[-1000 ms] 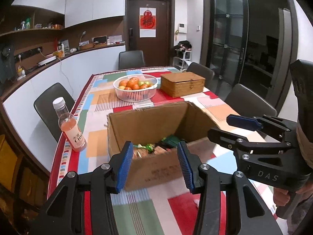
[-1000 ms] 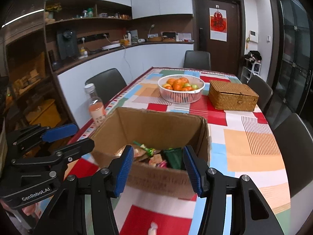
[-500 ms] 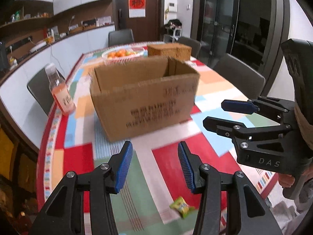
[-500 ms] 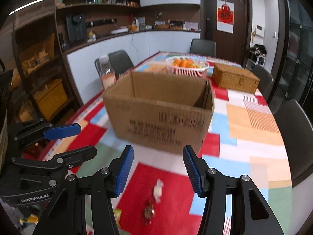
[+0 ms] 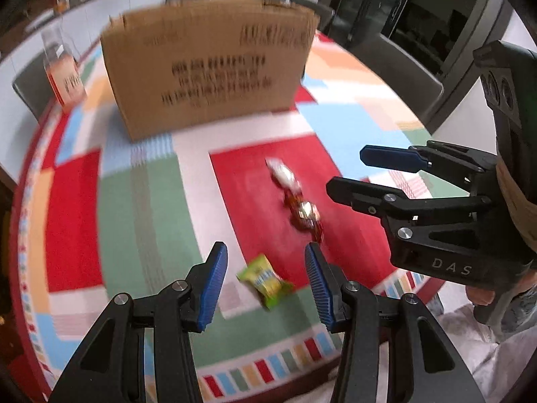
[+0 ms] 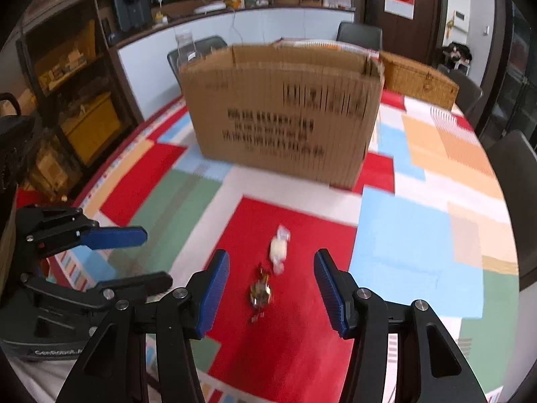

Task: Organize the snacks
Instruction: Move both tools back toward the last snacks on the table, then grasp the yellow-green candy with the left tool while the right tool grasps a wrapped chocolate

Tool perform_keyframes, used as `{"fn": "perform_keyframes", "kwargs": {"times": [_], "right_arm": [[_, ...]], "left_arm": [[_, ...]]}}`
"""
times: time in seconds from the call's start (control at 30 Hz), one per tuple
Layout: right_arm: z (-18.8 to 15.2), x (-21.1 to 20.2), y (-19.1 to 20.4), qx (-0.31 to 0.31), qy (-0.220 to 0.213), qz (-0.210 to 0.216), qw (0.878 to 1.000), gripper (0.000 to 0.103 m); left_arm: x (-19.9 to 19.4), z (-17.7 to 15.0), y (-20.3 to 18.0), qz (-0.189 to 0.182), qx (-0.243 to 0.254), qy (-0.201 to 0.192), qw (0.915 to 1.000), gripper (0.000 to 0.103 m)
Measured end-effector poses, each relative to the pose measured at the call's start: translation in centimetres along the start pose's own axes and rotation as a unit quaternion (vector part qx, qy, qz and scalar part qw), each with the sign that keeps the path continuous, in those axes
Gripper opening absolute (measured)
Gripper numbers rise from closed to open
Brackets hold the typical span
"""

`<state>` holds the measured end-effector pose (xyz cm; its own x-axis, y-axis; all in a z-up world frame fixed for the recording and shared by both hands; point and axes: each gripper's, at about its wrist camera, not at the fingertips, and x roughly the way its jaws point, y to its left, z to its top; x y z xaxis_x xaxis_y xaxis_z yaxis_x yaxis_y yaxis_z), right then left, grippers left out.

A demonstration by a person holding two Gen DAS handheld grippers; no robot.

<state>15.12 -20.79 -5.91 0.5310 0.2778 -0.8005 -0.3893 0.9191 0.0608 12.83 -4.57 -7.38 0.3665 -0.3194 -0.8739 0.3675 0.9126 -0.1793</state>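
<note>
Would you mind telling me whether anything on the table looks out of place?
Yes: three wrapped snacks lie loose on the tablecloth in front of the cardboard box: a green packet, a gold-and-red candy and a white candy.

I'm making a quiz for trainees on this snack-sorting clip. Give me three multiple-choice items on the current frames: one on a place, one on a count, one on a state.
1. Where does the green snack packet lie?
A. Inside the cardboard box
B. On the tablecloth between the left claw's fingers
C. In the fruit basket

2. How many loose wrapped snacks lie on the tablecloth in front of the cardboard box?
A. One
B. Three
C. Six

3. What state is the right claw in?
A. Open, holding nothing
B. Shut on a candy
C. Shut on the box edge

Answers:
1 B: the left wrist view shows it on the cloth, framed by the left claw.
2 B: green packet, white candy, gold-red candy.
3 A: its fingers stand wide apart above the candies.
</note>
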Motion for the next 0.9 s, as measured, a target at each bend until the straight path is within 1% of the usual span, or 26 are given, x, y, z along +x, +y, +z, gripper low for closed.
{"fn": "perform_keyframes", "kwargs": {"times": [0.1, 0.23, 0.37, 0.43, 0.47, 0.63, 0.7, 0.9], "right_arm": [[-1.1, 0.9, -0.2, 0.004, 0.02, 0.006, 1.0, 0.053], [-2.0, 1.8, -0.2, 0.005, 0.035, 0.005, 0.999, 0.053], [-2.7, 2.8, -0.2, 0.007, 0.048, 0.013, 0.999, 0.053], [-3.0, 3.3, -0.3, 0.008, 0.055, 0.017, 0.998, 0.053], [-3.1, 3.6, -0.3, 0.009, 0.058, 0.018, 0.998, 0.053], [-3.2, 4.3, -0.6, 0.013, 0.062, 0.022, 0.998, 0.053], [-3.3, 4.5, -0.8, 0.017, 0.064, 0.023, 0.998, 0.05], [-3.4, 4.9, -1.1, 0.022, 0.065, 0.027, 0.997, 0.049]], "left_arm": [[1.0, -0.4, 0.1, -0.008, -0.014, 0.022, 0.9996, 0.047], [2.0, -0.6, 0.3, -0.014, -0.03, 0.044, 0.9985, 0.045], [3.2, -0.8, 0.5, -0.016, -0.045, 0.067, 0.9967, 0.044], [3.7, -0.8, 0.6, -0.015, -0.051, 0.077, 0.9957, 0.039], [3.9, -0.9, 0.6, -0.014, -0.052, 0.08, 0.9953, 0.039], [4.8, -0.9, 0.4, -0.003, -0.054, 0.098, 0.9937, 0.039], [5.0, -0.9, 0.3, 0.002, -0.054, 0.104, 0.9931, 0.039], [5.9, -0.9, 0.3, 0.006, -0.058, 0.121, 0.991, 0.038]]}}
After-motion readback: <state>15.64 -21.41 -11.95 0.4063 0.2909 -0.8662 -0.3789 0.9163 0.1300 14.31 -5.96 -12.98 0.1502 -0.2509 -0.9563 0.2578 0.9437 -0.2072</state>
